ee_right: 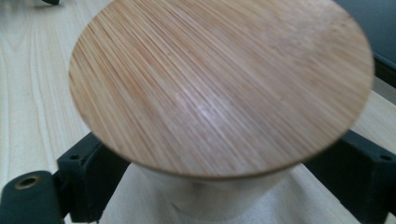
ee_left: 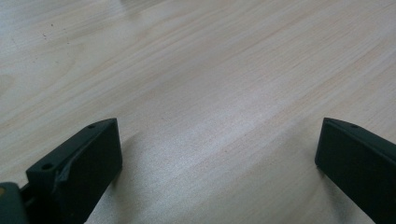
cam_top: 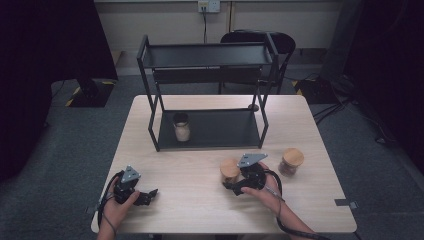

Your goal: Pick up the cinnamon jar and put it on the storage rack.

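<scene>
Low and right of centre in the high view, the right gripper (cam_top: 235,181) has a bamboo-lidded jar (cam_top: 230,170) between its jaws.

Whether the pads press the jar's body I cannot tell; in the right gripper view its round lid (ee_right: 219,84) faces up, so the jar stands upright, long axis vertical. Bare table (cam_top: 190,165) lies open to its left. At lower left, near the table's front edge, the left gripper (cam_top: 150,195) rests with jaws wide and empty. A second lidded jar (cam_top: 291,161) stands to the right, apart. Behind, toward the upper centre, a black rack (cam_top: 210,55) holds an uncovered jar (cam_top: 181,127) on its lower shelf.
</scene>
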